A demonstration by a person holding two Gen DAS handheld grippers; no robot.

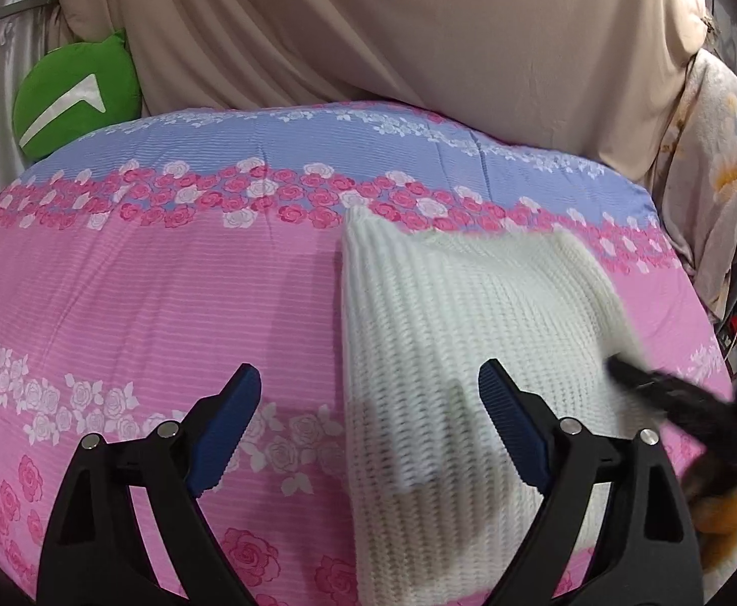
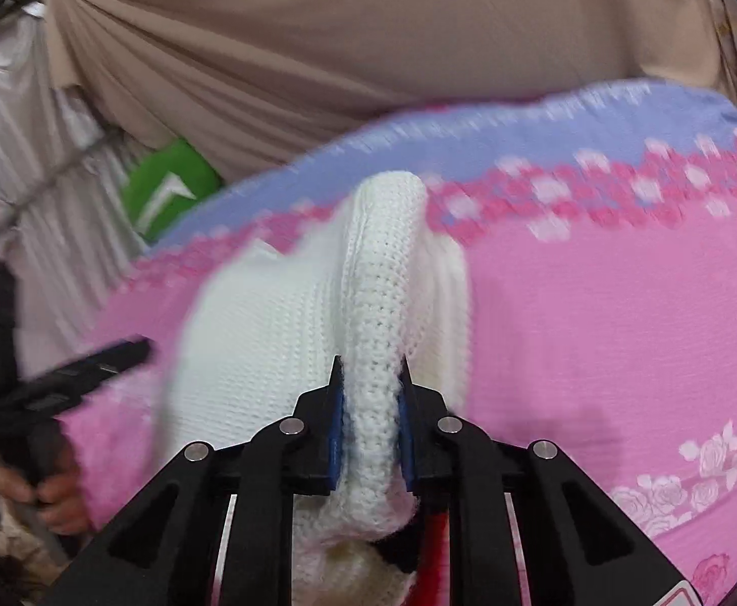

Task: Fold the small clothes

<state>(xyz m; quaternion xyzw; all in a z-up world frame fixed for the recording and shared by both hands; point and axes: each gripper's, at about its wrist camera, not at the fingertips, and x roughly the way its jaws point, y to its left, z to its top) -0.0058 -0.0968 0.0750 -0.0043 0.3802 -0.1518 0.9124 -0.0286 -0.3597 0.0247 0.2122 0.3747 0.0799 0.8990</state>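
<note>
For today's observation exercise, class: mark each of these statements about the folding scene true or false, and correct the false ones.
1. The right tongs are shut on the white knit garment. True.
2. The left tongs grip the garment too. False: they are open and hold nothing.
3. The garment lies on a plain grey sheet. False: it lies on a pink and blue bedspread printed with roses.
4. A green cushion sits at the far edge of the bedspread. True.
5. The green cushion rests on top of the garment. False: they are well apart.
</note>
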